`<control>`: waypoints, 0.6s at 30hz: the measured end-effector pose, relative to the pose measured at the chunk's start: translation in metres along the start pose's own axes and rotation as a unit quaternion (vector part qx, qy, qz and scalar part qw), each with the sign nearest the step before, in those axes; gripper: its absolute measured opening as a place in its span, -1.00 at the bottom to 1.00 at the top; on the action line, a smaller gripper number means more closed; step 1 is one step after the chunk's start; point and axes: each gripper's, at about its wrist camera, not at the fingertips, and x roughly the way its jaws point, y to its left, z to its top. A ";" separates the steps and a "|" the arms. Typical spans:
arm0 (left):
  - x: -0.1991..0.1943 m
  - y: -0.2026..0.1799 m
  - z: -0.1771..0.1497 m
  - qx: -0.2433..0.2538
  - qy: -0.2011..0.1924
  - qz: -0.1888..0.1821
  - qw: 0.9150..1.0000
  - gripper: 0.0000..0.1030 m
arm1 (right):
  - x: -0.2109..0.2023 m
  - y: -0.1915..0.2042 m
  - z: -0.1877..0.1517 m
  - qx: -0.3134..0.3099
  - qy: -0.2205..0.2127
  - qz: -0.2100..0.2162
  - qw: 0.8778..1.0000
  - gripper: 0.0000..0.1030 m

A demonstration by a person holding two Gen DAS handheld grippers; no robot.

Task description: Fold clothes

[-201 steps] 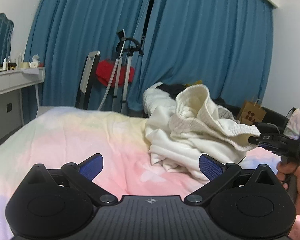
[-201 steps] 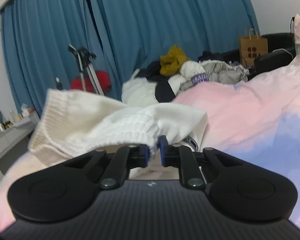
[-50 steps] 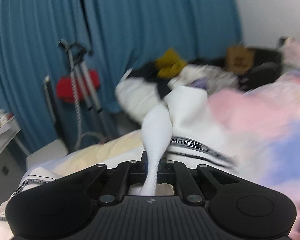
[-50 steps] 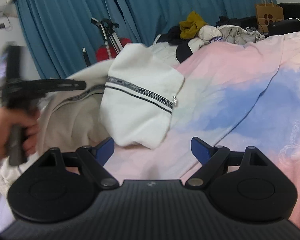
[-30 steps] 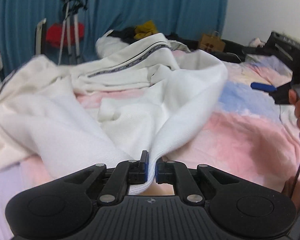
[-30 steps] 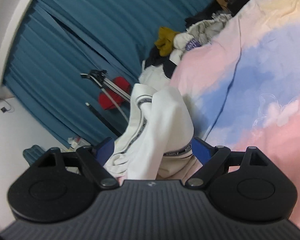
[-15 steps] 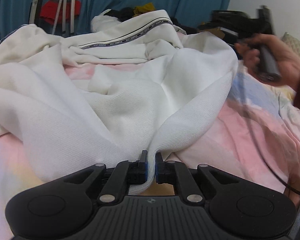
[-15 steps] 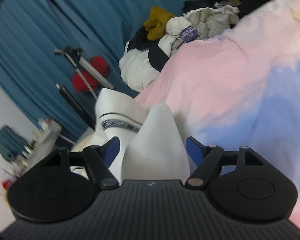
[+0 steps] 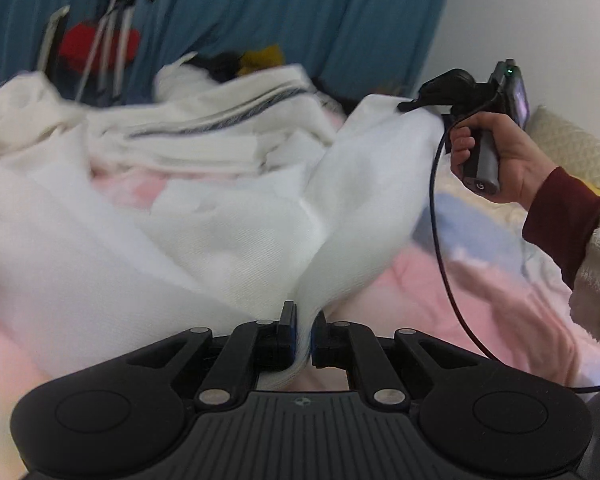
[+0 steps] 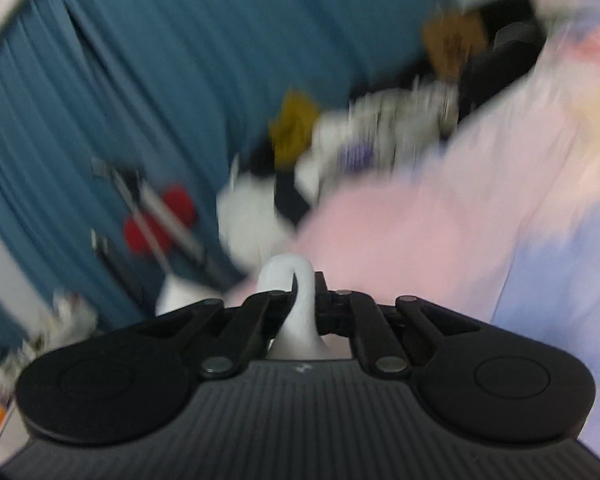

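A white garment with a dark striped band lies spread and rumpled on the pink and blue bedspread. My left gripper is shut on its near edge. My right gripper is shut on another edge of the white garment; in the left wrist view the right gripper holds a raised corner at the right, in a hand with a dark red sleeve. The cloth stretches between both grippers. The right wrist view is blurred.
A pile of other clothes, white, black and mustard, lies at the far side of the bed. Blue curtains hang behind. A metal stand with a red item is at the back left. A brown paper bag stands at the far right.
My right gripper has shut on the garment's corner and lifted it at the right. My left gripper stays shut on the near edge. The cloth between them has pulled up.
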 end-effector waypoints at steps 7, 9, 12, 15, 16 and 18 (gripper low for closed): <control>0.008 0.002 0.019 -0.009 -0.037 -0.042 0.998 -0.74 | -0.096 -0.060 -0.005 0.020 -0.126 -0.160 0.979 -0.89; 0.009 0.001 0.018 -0.004 -0.031 -0.044 0.999 -0.70 | -0.099 -0.095 -0.019 0.066 -0.047 -0.210 0.974 -0.89; 0.010 0.000 0.013 0.003 -0.008 -0.040 0.999 -0.61 | -0.103 -0.138 -0.040 0.127 0.054 -0.251 0.958 -0.89; 0.006 0.003 0.007 -0.001 0.007 -0.039 0.999 -0.36 | -0.114 -0.159 -0.049 0.164 0.074 -0.250 0.951 -0.89; 0.004 0.004 0.005 -0.003 0.011 -0.039 0.999 -0.29 | -0.116 -0.160 -0.051 0.170 0.074 -0.247 0.951 -0.89; -0.006 0.011 0.005 -0.027 0.012 -0.040 0.999 0.04 | -0.120 -0.153 -0.052 0.168 0.066 -0.239 0.954 -0.89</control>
